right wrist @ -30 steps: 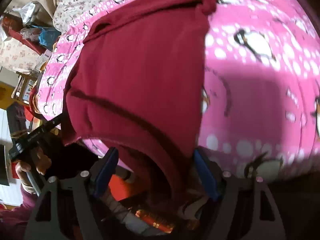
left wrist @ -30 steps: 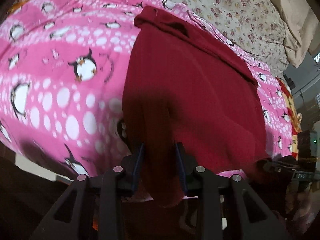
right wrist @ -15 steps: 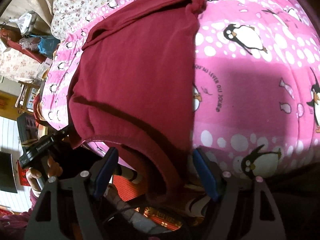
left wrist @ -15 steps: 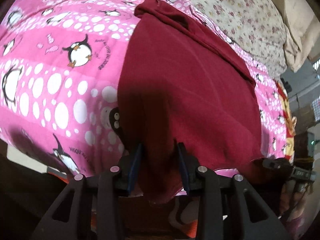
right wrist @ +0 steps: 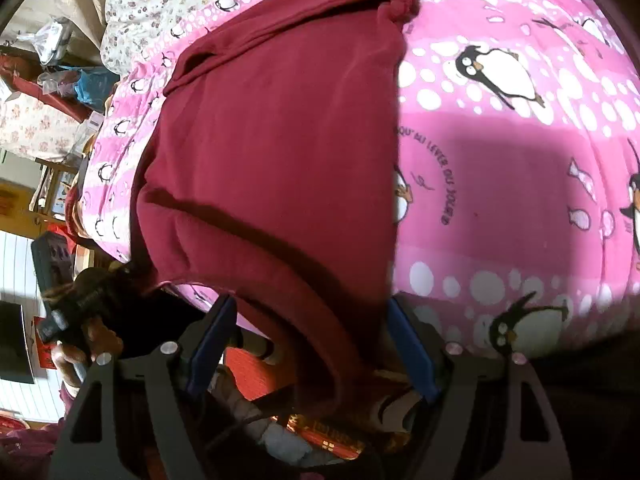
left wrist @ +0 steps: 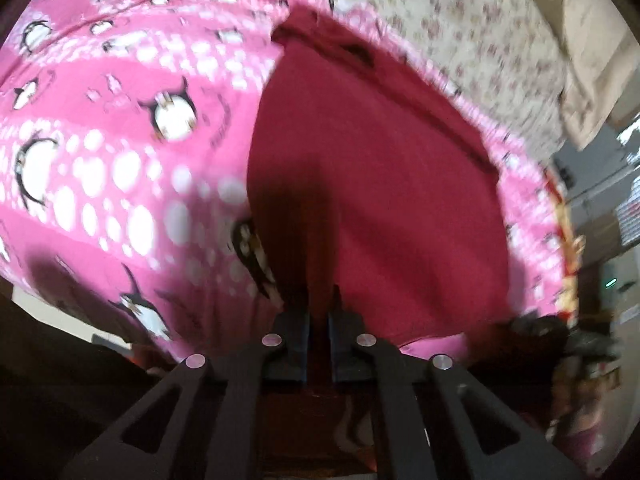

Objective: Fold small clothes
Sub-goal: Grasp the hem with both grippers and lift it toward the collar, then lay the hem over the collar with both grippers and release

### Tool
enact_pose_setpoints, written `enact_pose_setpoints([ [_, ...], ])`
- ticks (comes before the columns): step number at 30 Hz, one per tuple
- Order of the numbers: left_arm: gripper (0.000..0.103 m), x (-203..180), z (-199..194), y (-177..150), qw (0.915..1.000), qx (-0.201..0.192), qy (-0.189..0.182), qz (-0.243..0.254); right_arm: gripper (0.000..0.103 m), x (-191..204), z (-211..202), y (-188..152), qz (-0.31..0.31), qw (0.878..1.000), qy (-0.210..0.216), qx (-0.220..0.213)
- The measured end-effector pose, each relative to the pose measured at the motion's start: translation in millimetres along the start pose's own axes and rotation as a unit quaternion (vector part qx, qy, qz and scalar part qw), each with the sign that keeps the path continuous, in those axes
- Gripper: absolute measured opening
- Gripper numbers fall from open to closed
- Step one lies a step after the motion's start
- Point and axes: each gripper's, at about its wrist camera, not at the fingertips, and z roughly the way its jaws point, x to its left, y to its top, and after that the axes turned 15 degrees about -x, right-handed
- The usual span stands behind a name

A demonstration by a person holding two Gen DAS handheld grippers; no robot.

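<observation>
A dark red garment [left wrist: 380, 180] lies spread on a pink penguin blanket [left wrist: 120, 140], its near hem hanging over the bed's edge. My left gripper [left wrist: 319, 308] is shut on a fold of that hem at the garment's near left corner. In the right wrist view the same garment [right wrist: 280, 140] droops between the wide-apart blue pads of my right gripper [right wrist: 312, 312]. That gripper is open, and the pads do not press the cloth. A hand holding the left gripper [right wrist: 72, 312] shows at the garment's other near corner.
The pink blanket [right wrist: 500, 160] covers the bed, with a floral sheet [left wrist: 480, 40] and a beige pillow [left wrist: 592, 60] beyond the garment. Cluttered shelves and bags [right wrist: 60, 80] stand off the bed's far side. Below the bed's edge lies red patterned cloth [right wrist: 328, 440].
The left jaws have closed from a narrow gap onto the garment's hem, and the left view is now blurred. The right gripper has kept still and wide.
</observation>
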Motion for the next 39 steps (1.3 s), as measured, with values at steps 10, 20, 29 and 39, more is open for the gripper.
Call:
enact_pose_setpoints([
  [10, 0.0, 36.4, -36.4, 1.7, 0.9984, -0.03, 0.047, -0.006, 0.08, 0.5, -1.3, -10.7, -0.015, 1.0, 0.0, 0.013],
  [20, 0.0, 29.6, -25.6, -5.3, 0.9979, -0.022, 0.059, 0.011, 0.08, 15.8, 39.3, -40.4, -0.054, 0.993, -0.04, 0.096],
  [29, 0.0, 25.2, -32.1, 0.1, 0.9988, -0.04, 0.029, 0.0, 0.018, 23.3, 29.7, -41.5, -0.042, 0.998, 0.01, 0.05],
  [39, 0.0, 12.5, -48.0, 48.2, 0.9952, -0.097, 0.003, -0.007, 0.016, 34.2, -55.1, 13.2, -0.021, 0.988, 0.105, -0.112],
])
